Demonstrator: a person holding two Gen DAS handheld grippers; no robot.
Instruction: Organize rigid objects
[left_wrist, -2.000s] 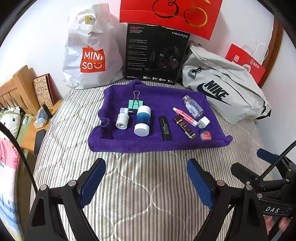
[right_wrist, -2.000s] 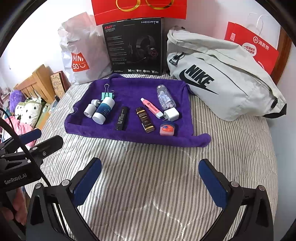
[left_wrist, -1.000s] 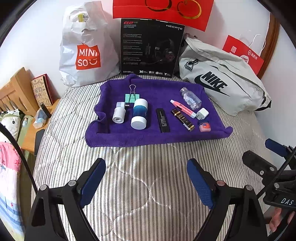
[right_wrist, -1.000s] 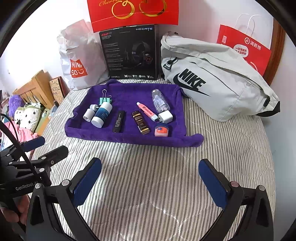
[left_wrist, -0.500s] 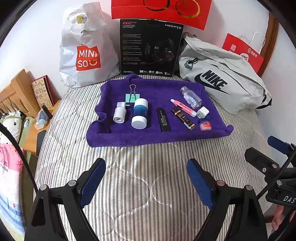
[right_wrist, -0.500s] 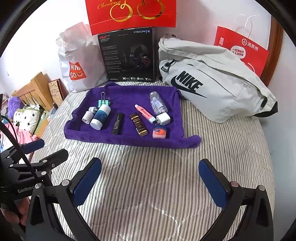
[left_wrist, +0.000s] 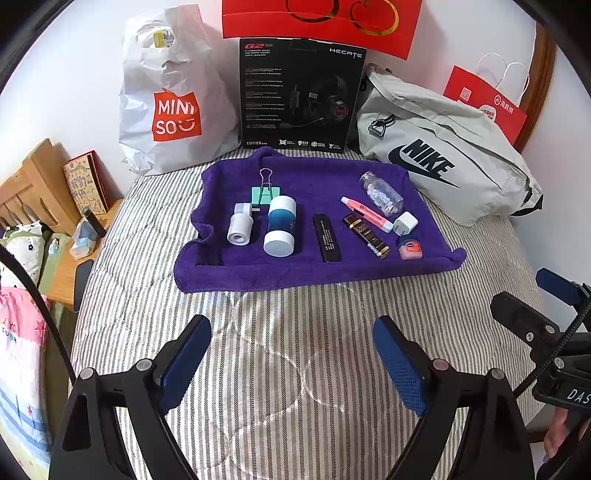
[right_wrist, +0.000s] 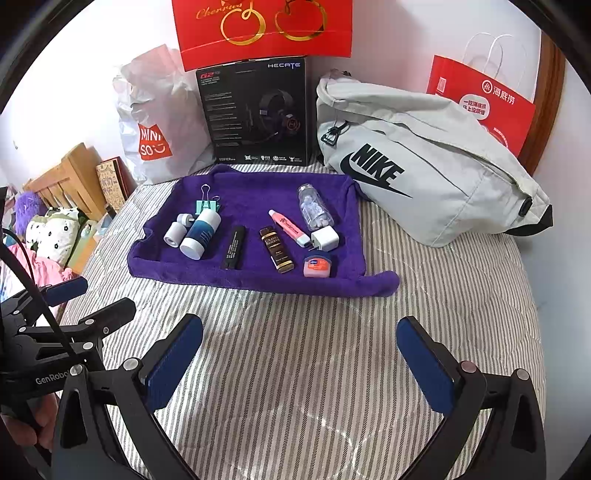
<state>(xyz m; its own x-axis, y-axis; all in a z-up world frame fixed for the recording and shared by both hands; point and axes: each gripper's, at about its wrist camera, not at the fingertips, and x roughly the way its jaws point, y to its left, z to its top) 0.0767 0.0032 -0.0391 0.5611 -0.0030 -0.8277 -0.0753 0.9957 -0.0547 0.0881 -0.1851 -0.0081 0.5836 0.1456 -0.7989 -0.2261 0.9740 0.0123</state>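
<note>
Small hard things lie in a loose row on the plush purple towel (left_wrist: 325, 177) on the bed: smooth blue-and-white bottle (left_wrist: 280, 229), flat black bar (left_wrist: 326, 238), clear pill bottle (left_wrist: 381, 193) (tidied or awaiting sorting, I can't judge). Left gripper (left_wrist: 291, 363) and right gripper (right_wrist: 300, 363) hang agape, empty

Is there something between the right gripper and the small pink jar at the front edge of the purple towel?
Nothing visible does. The open right gripper faces bare striped bedding up to the purple towel; the pink jar sits at its near edge, apart from the brown tube.
</note>
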